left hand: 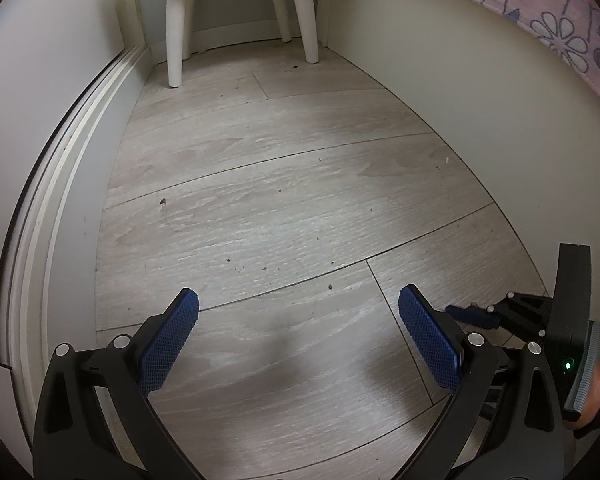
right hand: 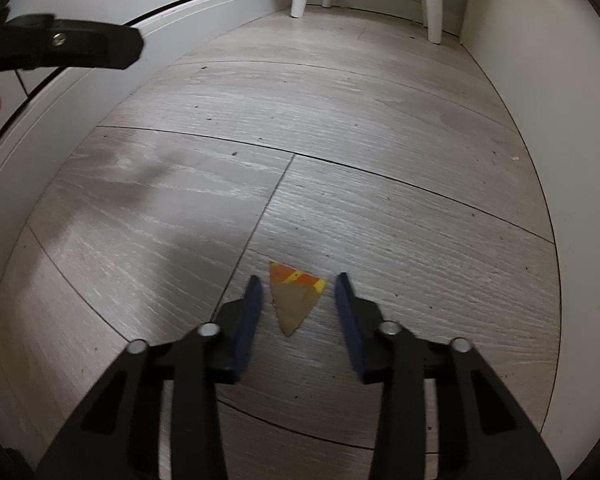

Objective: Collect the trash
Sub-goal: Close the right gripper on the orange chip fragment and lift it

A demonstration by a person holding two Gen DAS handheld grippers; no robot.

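Observation:
A triangular scrap of cardboard [right hand: 294, 300], brown with an orange and yellow strip along its far edge, lies flat on the grey wood-look floor [right hand: 340, 140]. My right gripper [right hand: 298, 282] is open low over the floor, with the scrap between its blue fingertips, touching neither. My left gripper [left hand: 298, 304] is open and empty above bare floor. The right gripper shows at the lower right of the left wrist view [left hand: 500, 316]. The left gripper shows at the upper left of the right wrist view [right hand: 80, 46]. The scrap is not visible in the left wrist view.
A white nightstand on tapered legs [left hand: 176, 40] stands at the far end of the narrow floor strip. A white wall with baseboard [left hand: 52, 208] runs along the left. A bed side panel [left hand: 480, 100] with floral bedding [left hand: 560, 28] runs along the right. Small dark crumbs [left hand: 244, 266] dot the floor.

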